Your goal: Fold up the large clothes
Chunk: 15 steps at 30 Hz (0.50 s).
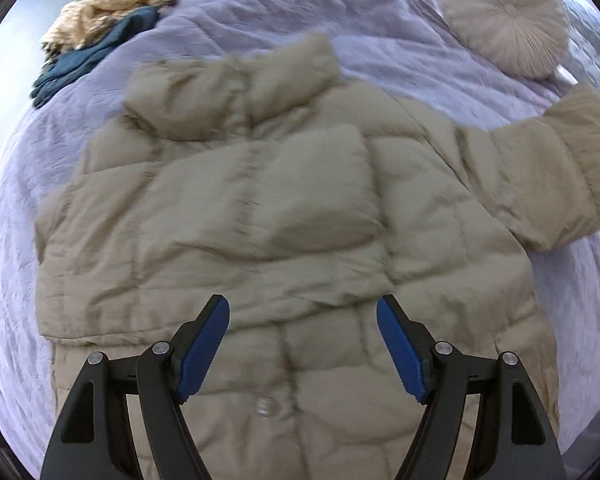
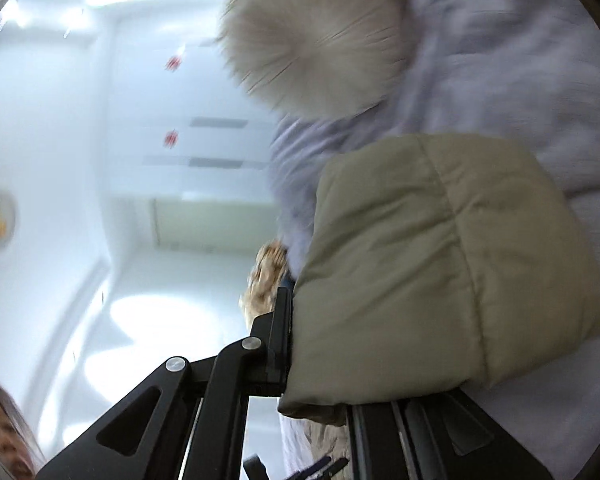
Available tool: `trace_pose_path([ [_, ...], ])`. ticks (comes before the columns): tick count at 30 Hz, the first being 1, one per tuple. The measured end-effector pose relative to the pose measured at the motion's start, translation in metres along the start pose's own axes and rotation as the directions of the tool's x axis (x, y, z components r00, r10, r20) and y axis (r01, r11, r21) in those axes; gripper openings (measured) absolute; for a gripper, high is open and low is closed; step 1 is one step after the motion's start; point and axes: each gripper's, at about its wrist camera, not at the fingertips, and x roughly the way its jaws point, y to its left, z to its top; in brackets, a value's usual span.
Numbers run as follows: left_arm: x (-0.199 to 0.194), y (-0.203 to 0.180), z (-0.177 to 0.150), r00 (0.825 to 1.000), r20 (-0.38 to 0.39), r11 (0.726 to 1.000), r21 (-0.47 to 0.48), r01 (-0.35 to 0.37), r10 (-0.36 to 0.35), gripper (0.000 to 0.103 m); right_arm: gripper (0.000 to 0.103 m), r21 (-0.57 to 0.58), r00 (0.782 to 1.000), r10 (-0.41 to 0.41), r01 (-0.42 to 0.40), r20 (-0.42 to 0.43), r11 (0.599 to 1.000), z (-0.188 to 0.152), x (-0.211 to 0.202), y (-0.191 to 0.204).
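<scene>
Lilac-covered bed [image 1: 380,52]: beige puffer jacket [image 1: 260,216] spread flat near round cushion [image 1: 504,20]; right tool [image 2: 320,344] clamped on puffy sleeve cuff [image 2: 440,272], likely to slip free; left tool [image 1: 303,344] wide, empty, above hem.

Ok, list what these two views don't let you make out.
- Jacket hem: left wrist view, cut off by the bottom edge and the left gripper.
- Right gripper pads: right wrist view, buried under the sleeve it is shut on.
- Clothes pile: left wrist view, small at the rim; which garments, unclear.
- Pillow: right wrist view, motion-blurred.
</scene>
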Motion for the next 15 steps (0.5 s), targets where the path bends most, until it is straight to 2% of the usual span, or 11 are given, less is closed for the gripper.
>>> trace_pose_path([
  [3, -0.006, 0.030, 0.001, 0.999, 0.033, 0.999, -0.052, -0.010, 0.011, 0.077, 0.007, -0.119, 0.996, 0.011, -0.022, -0.090, 0.993, -0.024, 0.044, 0.041],
  [7, -0.013, 0.075, -0.001, 0.997, 0.068, 0.992, -0.126, -0.030, 0.038, 0.077, 0.007, -0.338, 0.973, -0.083, 0.005, -0.216, 0.941, -0.080, 0.114, 0.092],
  [9, -0.015, 0.102, -0.005, 0.995, 0.079, 0.985, -0.165, -0.044, 0.057, 0.077, 0.007, -0.450, 0.950, -0.164, 0.028, -0.267, 0.893, -0.117, 0.148, 0.109],
  [11, -0.017, 0.125, -0.010, 0.993, 0.086, 0.978, -0.201, -0.062, 0.080, 0.077, 0.007, -0.525, 0.913, -0.250, 0.048, -0.321, 0.850, -0.157, 0.186, 0.111],
  [15, -0.019, 0.169, -0.024, 0.990, 0.095, 0.960, -0.270, -0.071, 0.100, 0.077, 0.007, -0.597, 0.834, -0.397, 0.105, -0.382, 0.795, -0.228, 0.233, 0.079],
])
